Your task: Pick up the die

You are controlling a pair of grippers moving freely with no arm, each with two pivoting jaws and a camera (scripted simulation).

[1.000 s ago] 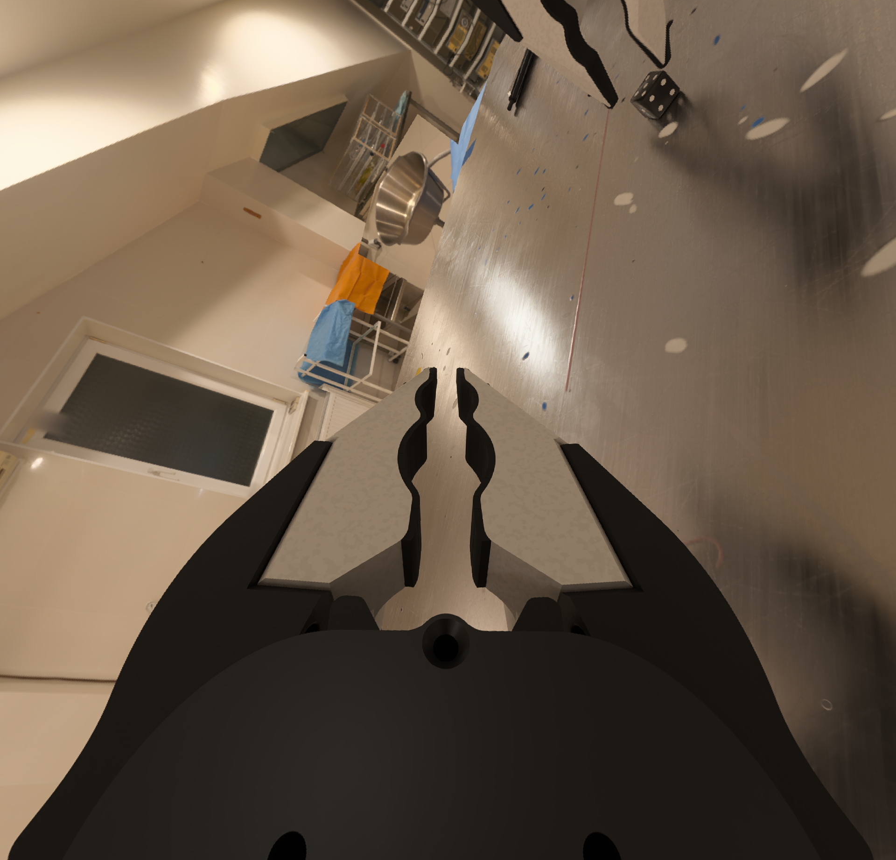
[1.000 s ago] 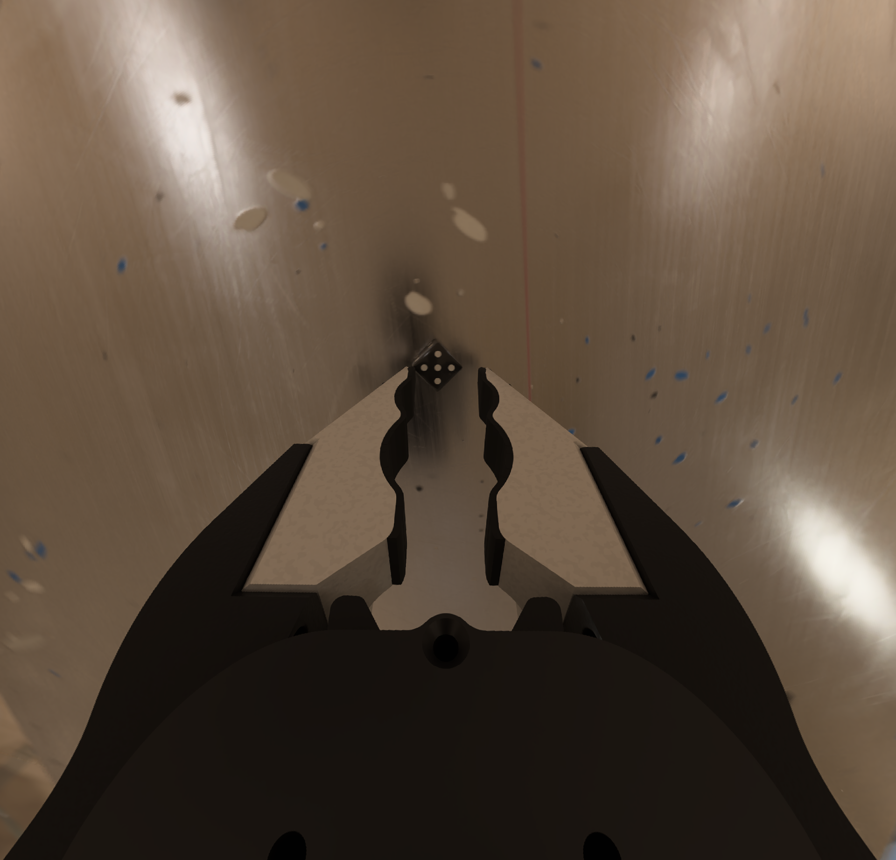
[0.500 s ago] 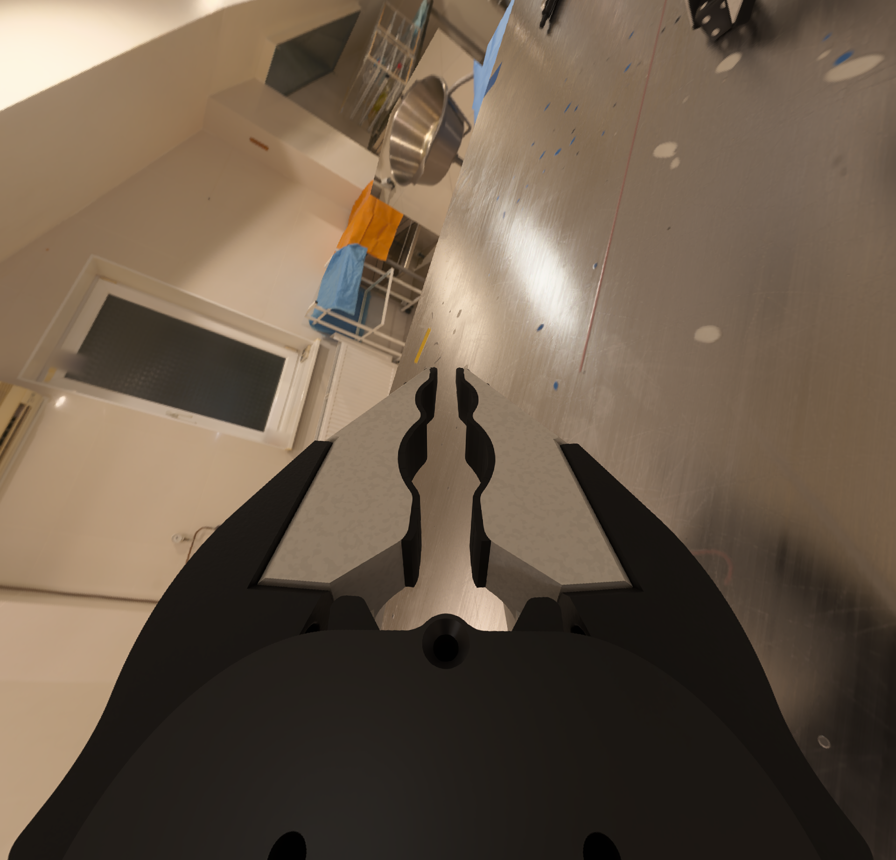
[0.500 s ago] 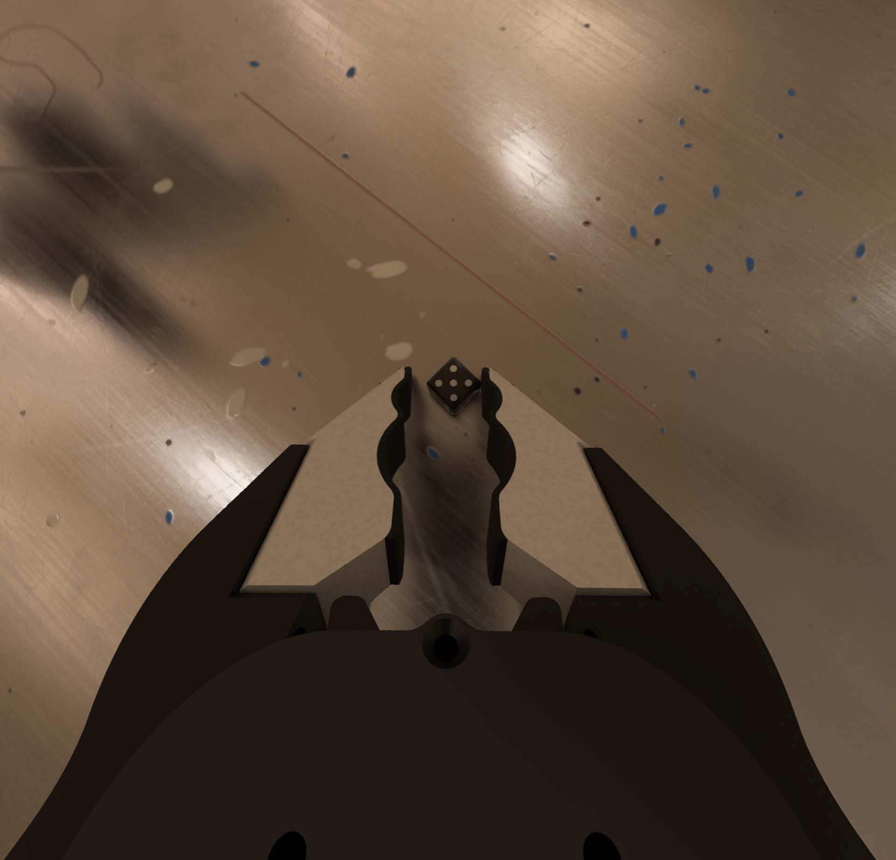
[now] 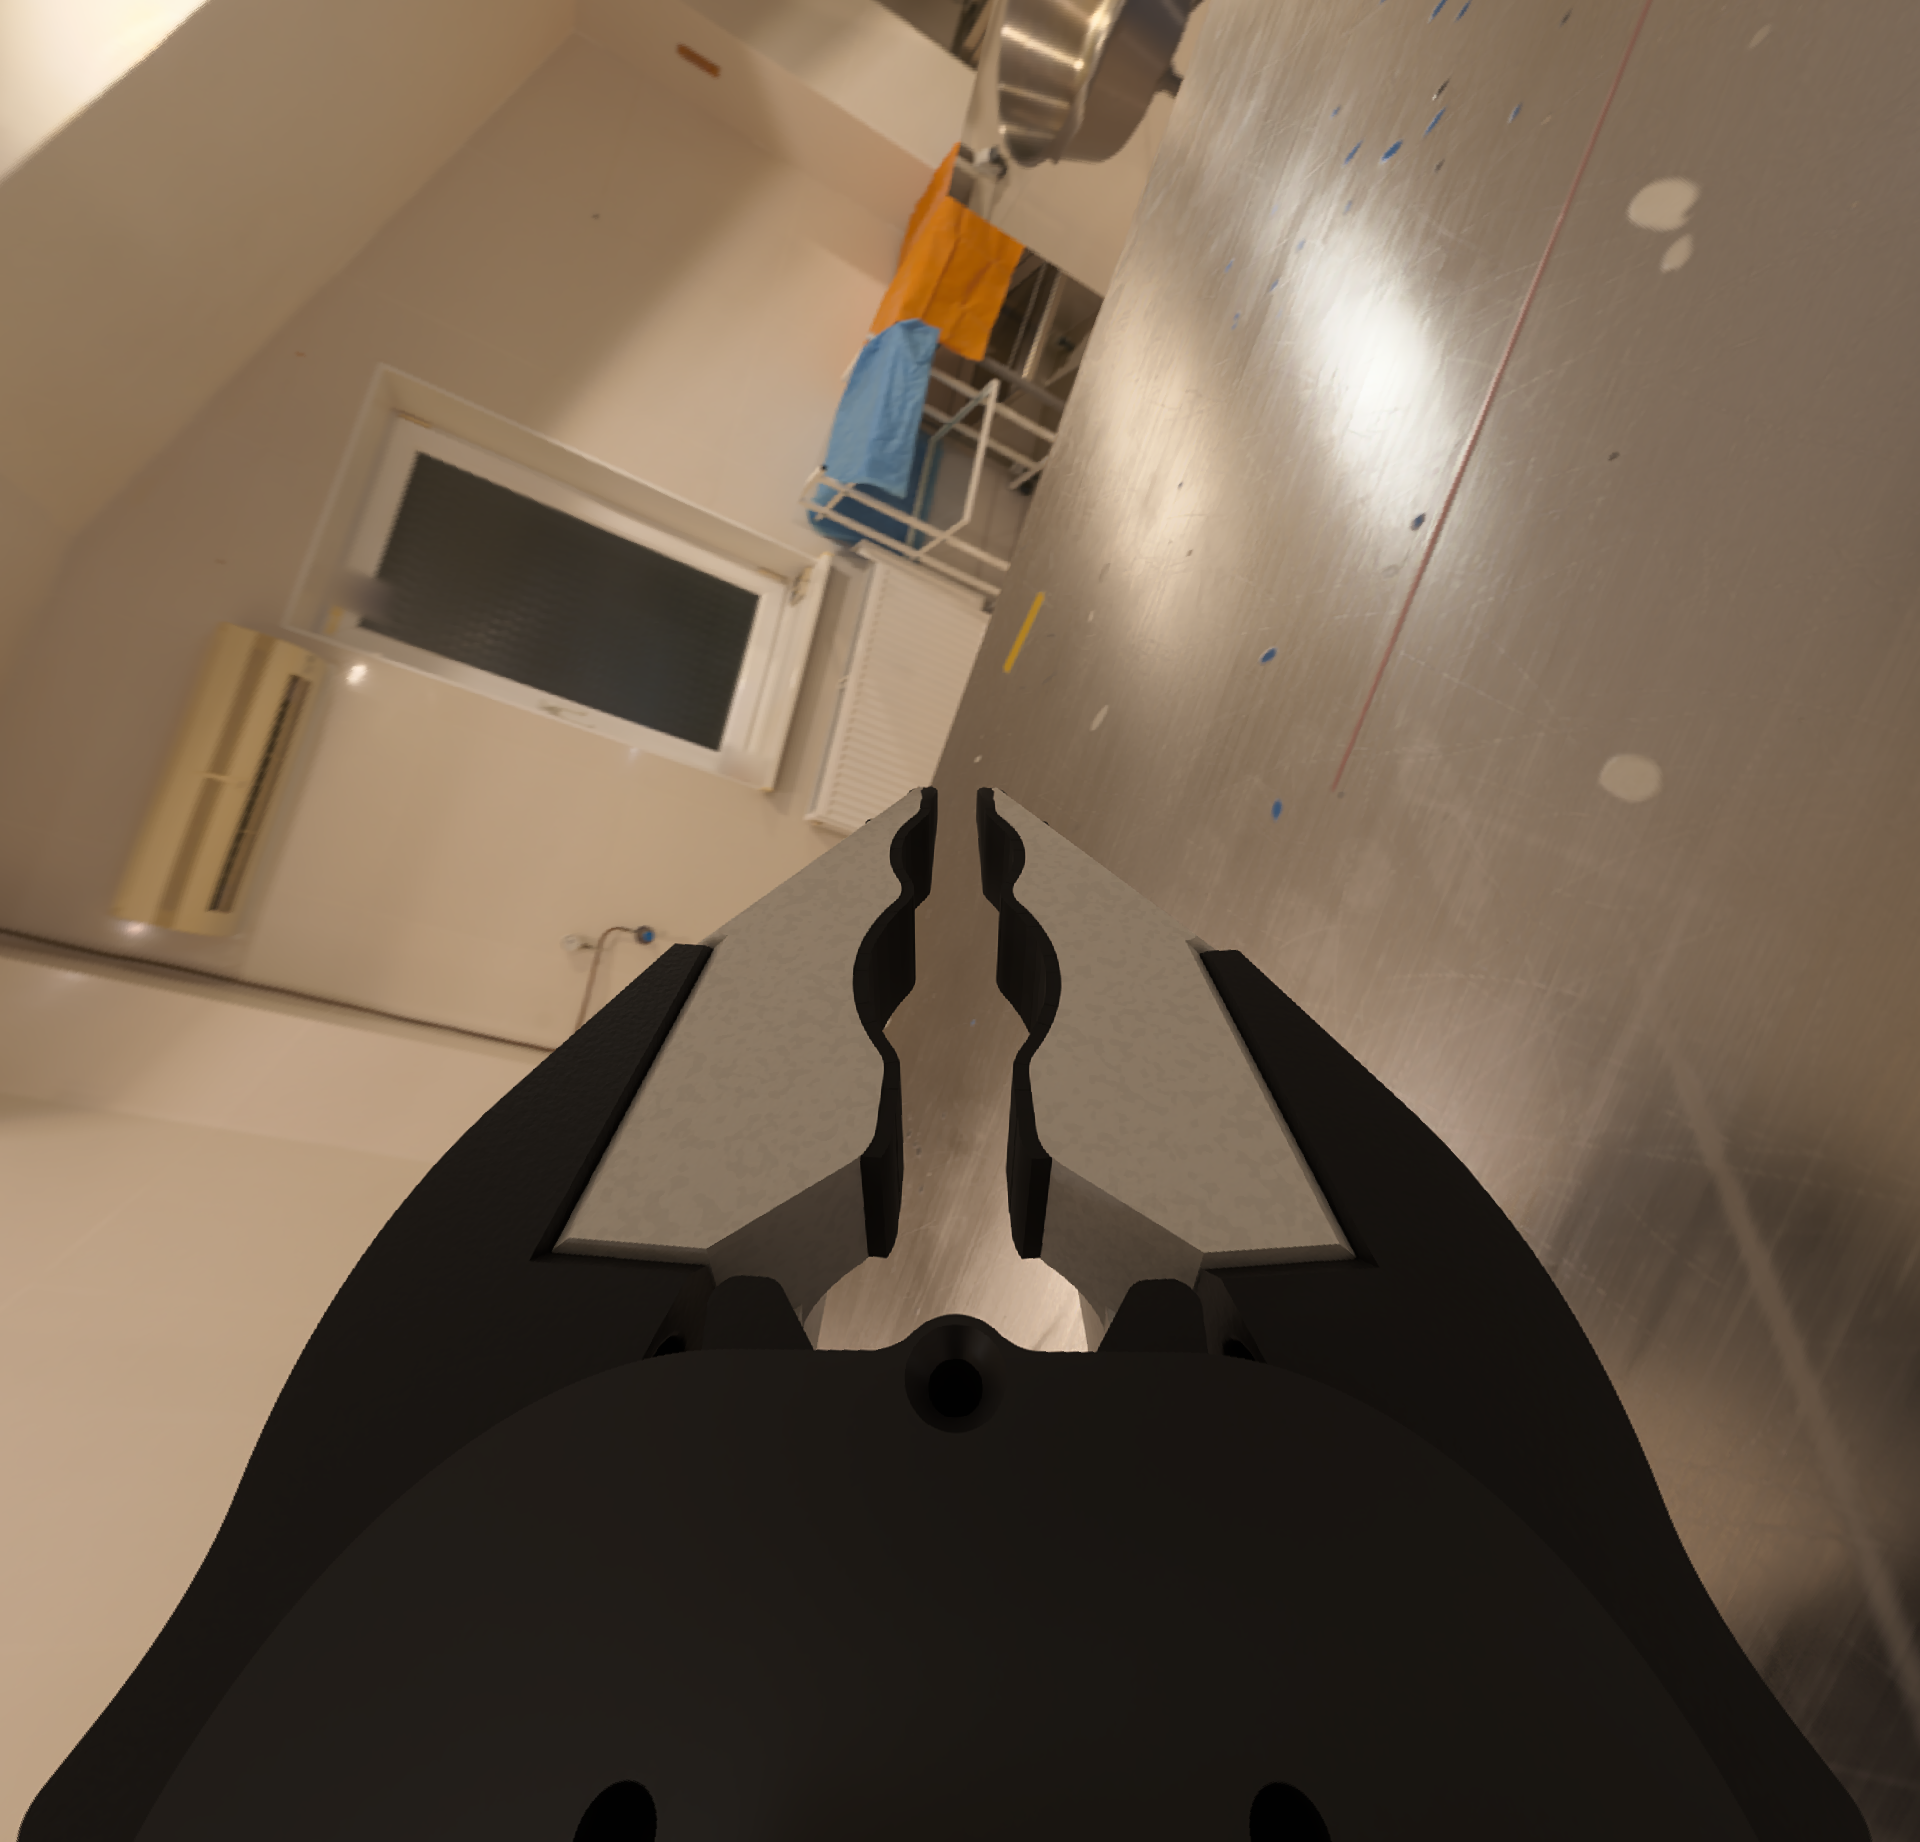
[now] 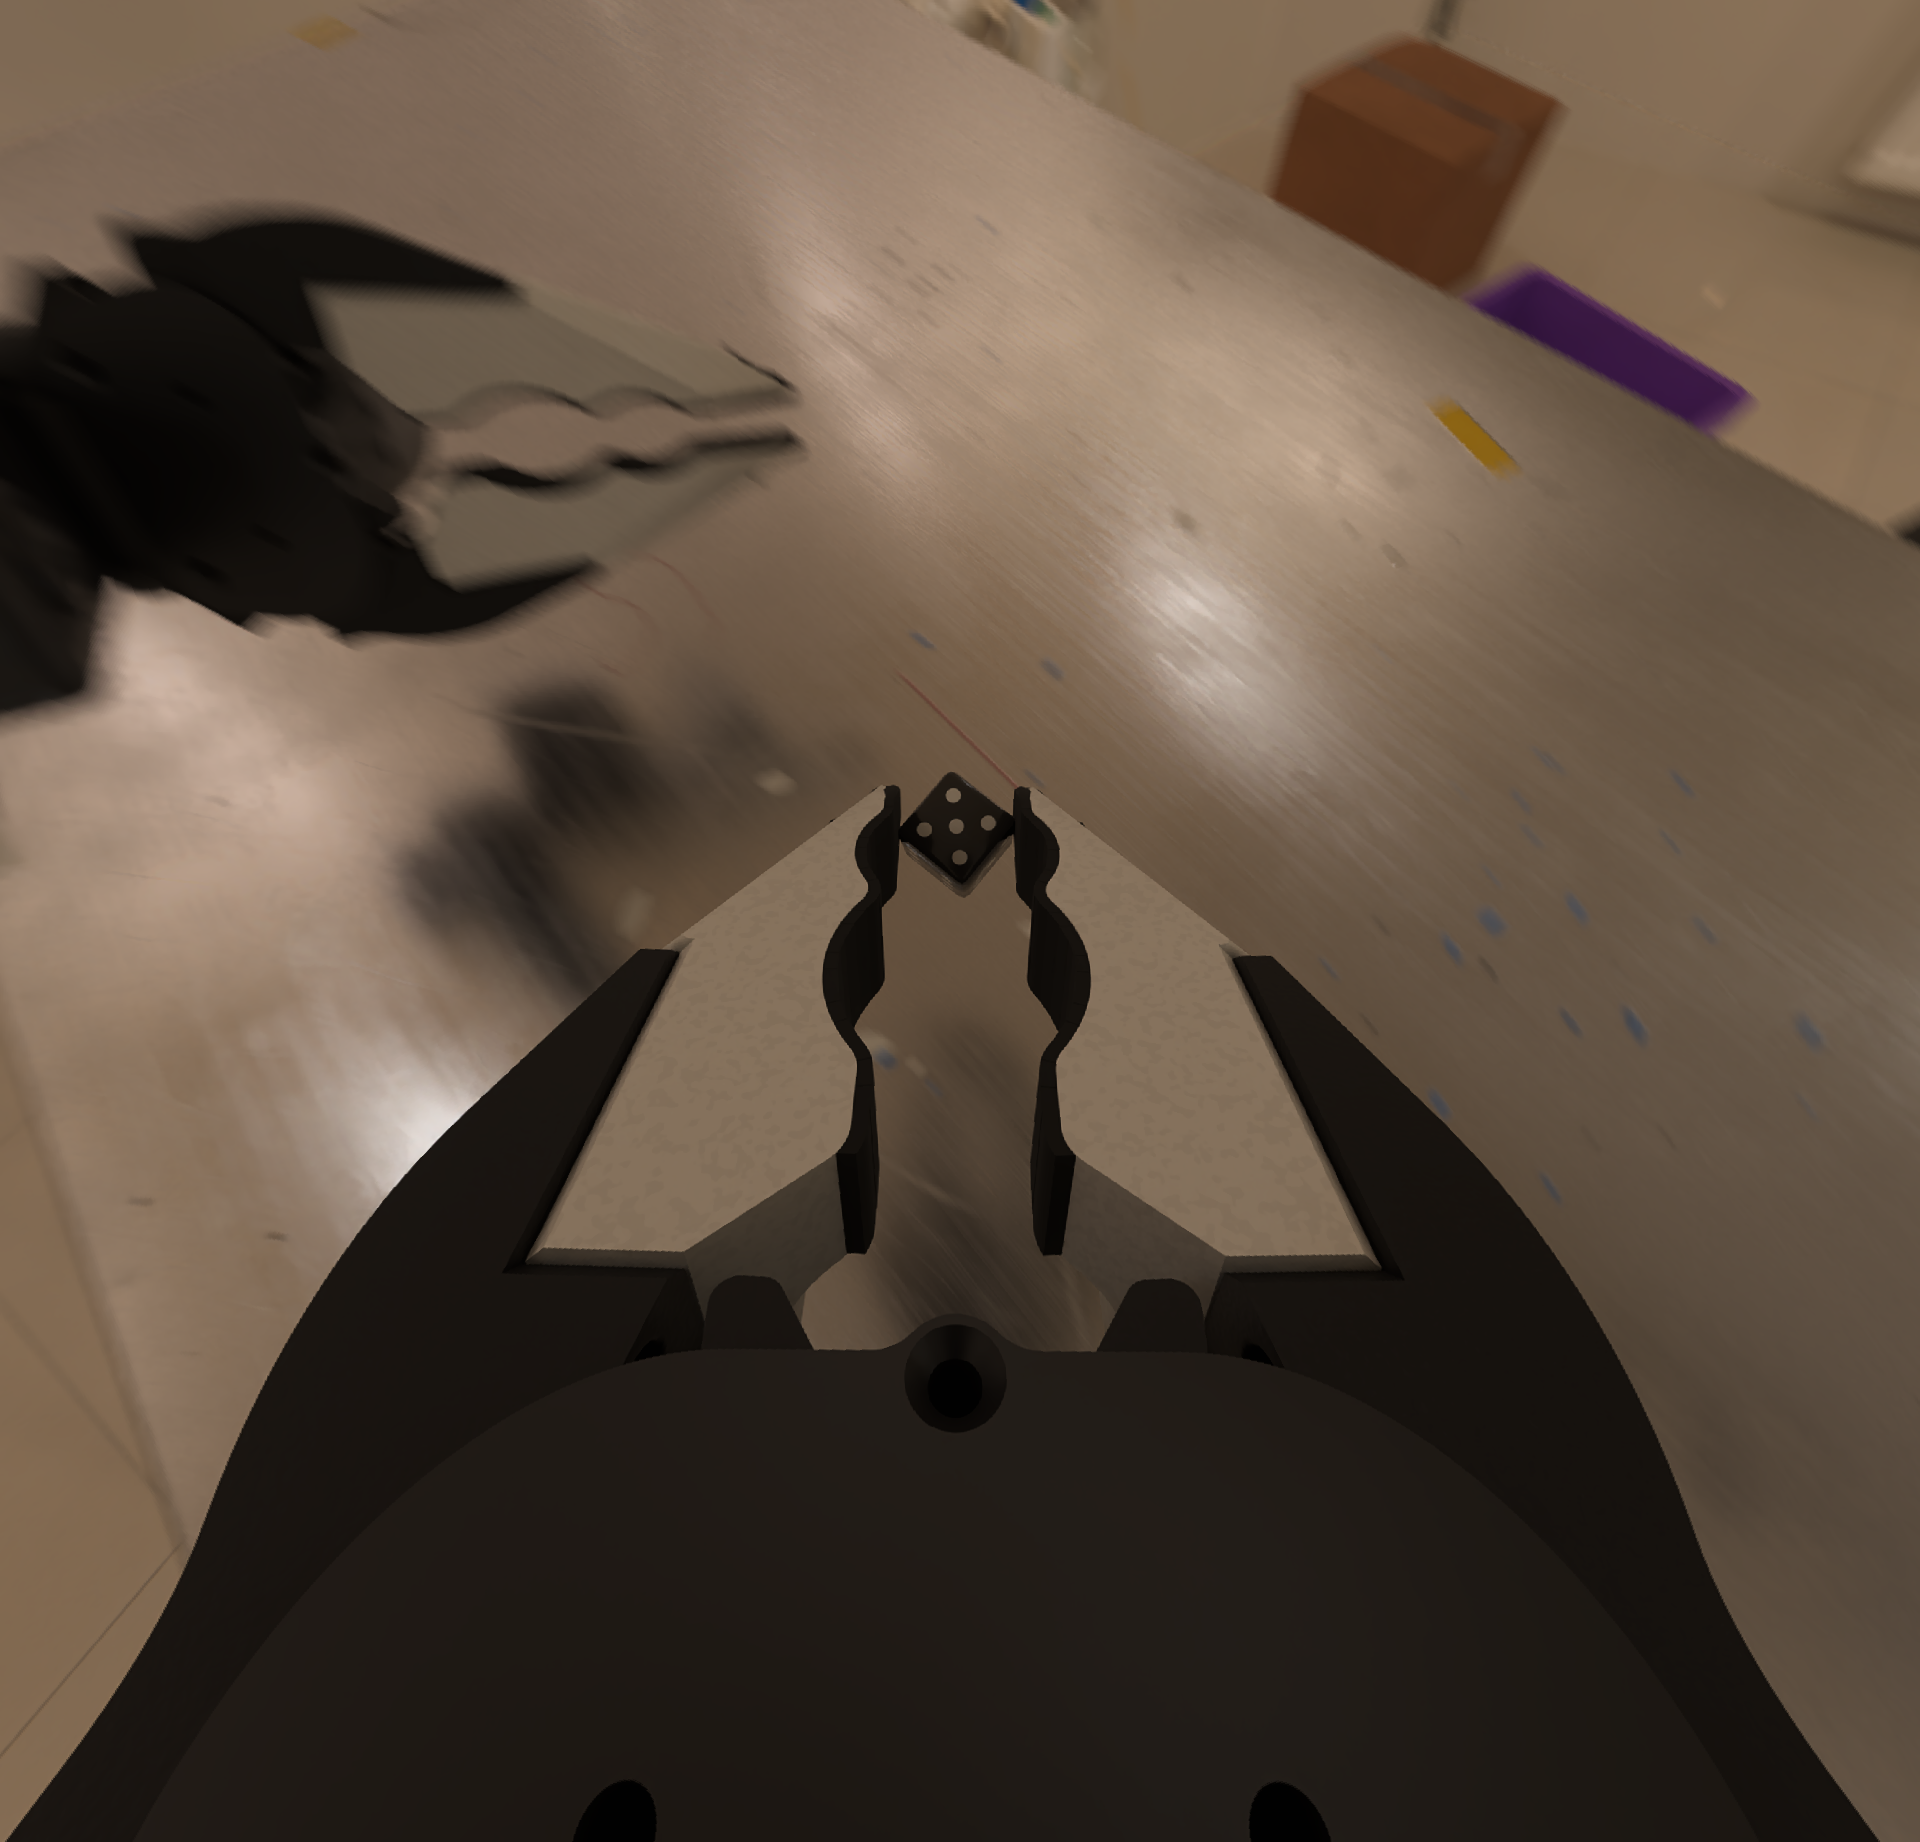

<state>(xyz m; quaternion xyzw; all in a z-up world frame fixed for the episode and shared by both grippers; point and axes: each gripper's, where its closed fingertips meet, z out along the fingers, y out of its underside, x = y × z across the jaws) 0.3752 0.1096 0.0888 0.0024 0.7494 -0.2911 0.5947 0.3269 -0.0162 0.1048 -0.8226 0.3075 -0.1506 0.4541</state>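
A small black die (image 6: 954,834) with white dots sits corner-up between the tips of my right gripper (image 6: 954,818). Both fingertips touch it, and the gripper is shut on it above the brushed-metal table (image 6: 1299,566). My left gripper (image 5: 956,805) has its jaws nearly together with nothing between them, beside the table surface (image 5: 1558,649). It also shows blurred at the left of the right wrist view (image 6: 582,431). The die does not show in the left wrist view.
A steel bowl (image 5: 1081,36), an orange cloth (image 5: 951,270) and a blue cloth (image 5: 883,410) on a white rack stand past the table's far edge. A brown box (image 6: 1413,151) and a purple bin (image 6: 1610,348) stand beyond the table's other side.
My right gripper has closed on the die and tilted up with it, so the room beyond the table now shows. The left view has swung away, losing the die and right gripper.
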